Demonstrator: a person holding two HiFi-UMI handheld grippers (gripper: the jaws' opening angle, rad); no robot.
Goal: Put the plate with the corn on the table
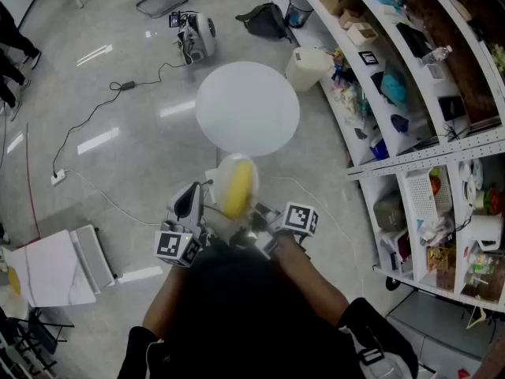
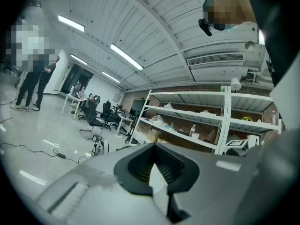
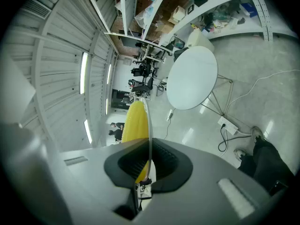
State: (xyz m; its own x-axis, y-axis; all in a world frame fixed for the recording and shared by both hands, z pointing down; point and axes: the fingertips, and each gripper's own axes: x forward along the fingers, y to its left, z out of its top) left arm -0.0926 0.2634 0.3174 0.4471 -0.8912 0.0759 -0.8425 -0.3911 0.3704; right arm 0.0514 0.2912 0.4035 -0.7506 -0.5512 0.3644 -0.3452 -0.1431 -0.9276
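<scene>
Head view looks down on the person's dark top, which fills the lower middle and hides both hands and the rear of each tool. Ahead of it, the left gripper [image 1: 207,205] and the right gripper [image 1: 252,216] meet at a small pale plate [image 1: 222,169] that carries 1 yellow corn [image 1: 238,189]. The plate is held in the air over the floor [image 1: 118,133]. It appears just short of the near rim of the round white table [image 1: 247,107], and its height against the tabletop cannot be judged.

Right gripper view shows the plate edge-on as a thin line. The jaws are closed on its rim, and the corn rises on the left of that line, with its lower end hidden behind the jaws.

Left gripper view shows only a narrow white sliver of the plate pinched between the closed jaws. The corn is barely visible there, at most a faint yellow trace.

Shelves [image 1: 410,93] along the right are cut off by the frame and their contents are too small to name. A cable [image 1: 95,113] trails across the floor.
</scene>
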